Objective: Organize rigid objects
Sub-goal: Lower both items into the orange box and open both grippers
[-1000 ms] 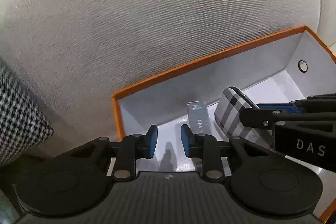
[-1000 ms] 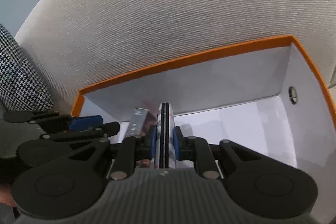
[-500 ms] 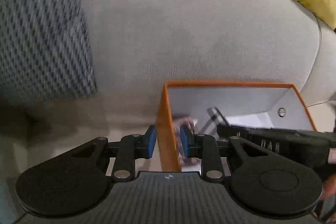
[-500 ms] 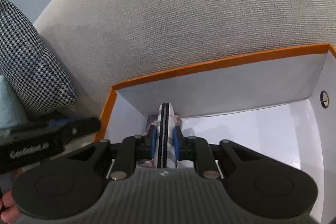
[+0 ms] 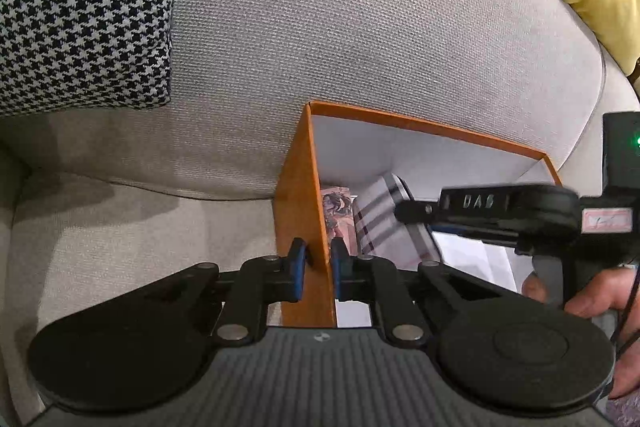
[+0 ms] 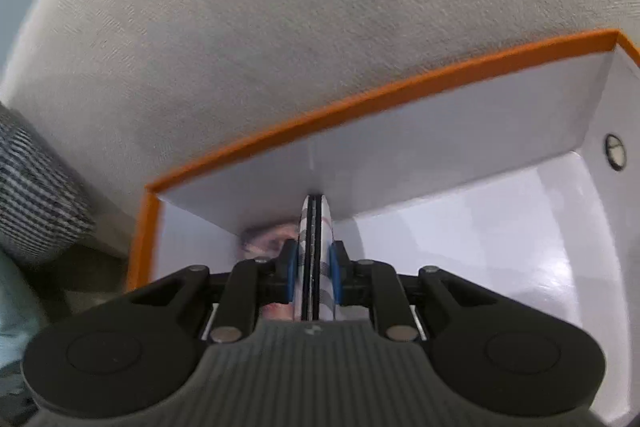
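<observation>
Plaid case (image 6: 316,251), clamped in the right tool (image 6: 314,273), stands at the orange box's (image 5: 304,195) left end beside a printed card (image 5: 338,211); left tool (image 5: 316,261) straddles that wall, sofa cushion (image 5: 360,39) behind.

The left gripper (image 5: 318,263) is held level, its two blue-padded fingers (image 5: 298,261) standing one on each side of a thin upright orange wall, with a sliver of gap visible on the left pad, so whether they pinch it cannot be told. The right gripper (image 6: 314,277) has its blue pads pressed flat against both faces of a thin plaid-patterned slab held on edge between them. In the left wrist view the right gripper reaches in from the right, its black finger (image 5: 424,207) lying across the plaid slab, and the person's right hand (image 5: 600,297) wraps its handle.
</observation>
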Demonstrator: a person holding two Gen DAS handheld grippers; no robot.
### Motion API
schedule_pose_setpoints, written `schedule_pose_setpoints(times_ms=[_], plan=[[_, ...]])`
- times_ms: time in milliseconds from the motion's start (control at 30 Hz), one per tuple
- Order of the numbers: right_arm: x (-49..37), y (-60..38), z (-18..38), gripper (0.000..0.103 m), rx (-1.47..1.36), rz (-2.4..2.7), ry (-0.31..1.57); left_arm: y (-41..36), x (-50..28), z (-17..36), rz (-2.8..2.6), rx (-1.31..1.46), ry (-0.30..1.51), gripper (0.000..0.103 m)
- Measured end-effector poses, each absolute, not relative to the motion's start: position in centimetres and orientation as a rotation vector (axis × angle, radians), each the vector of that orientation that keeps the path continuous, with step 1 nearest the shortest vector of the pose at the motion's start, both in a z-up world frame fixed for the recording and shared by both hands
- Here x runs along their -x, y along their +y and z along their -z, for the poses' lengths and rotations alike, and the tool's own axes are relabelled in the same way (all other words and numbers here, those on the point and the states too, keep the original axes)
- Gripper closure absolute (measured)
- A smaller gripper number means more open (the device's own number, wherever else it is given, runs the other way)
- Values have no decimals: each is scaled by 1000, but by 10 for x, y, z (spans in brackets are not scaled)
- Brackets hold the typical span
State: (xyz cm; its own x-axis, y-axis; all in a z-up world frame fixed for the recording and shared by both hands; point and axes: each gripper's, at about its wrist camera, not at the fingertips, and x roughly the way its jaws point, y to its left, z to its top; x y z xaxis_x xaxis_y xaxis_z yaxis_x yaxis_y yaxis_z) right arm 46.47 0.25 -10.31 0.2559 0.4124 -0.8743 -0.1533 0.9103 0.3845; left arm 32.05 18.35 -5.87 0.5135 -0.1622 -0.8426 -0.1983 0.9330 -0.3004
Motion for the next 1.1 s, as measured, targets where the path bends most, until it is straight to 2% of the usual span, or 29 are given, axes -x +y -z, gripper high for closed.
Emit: schedule_pose_setpoints(times_ms=[100,300,500,633,667,700,767,900,967,1100], plan=[[-466,4,105,78,-126,-362,1265,183,-322,58,-25,399,1033,89],[-468,11,119,78,-72,-365,1329,189,-311,59,-39,437,1003,88],[-468,24,119,79,-108,-436,1306,192,-306,59,-44,455,995,88],[-464,24,111,78,-29,-460,1280,193,-303,60,-50,467,979,88],[-464,21,108,74,-4,-454,1269,194,-303,61,-50,472,976,88],[-465,19,106,62,22,-444,1260,194,-303,62,-50,479,974,88],[-468,15,109,55,60,-430,1275,197,-302,63,-47,491,972,88],[-472,13,119,60,19,-437,1371,199,-300,63,-47,497,969,88],[-471,16,120,63,29,-426,1351,199,-300,64,-47,496,970,88],[-471,24,124,64,25,-425,1333,198,-301,65,-43,489,970,88]])
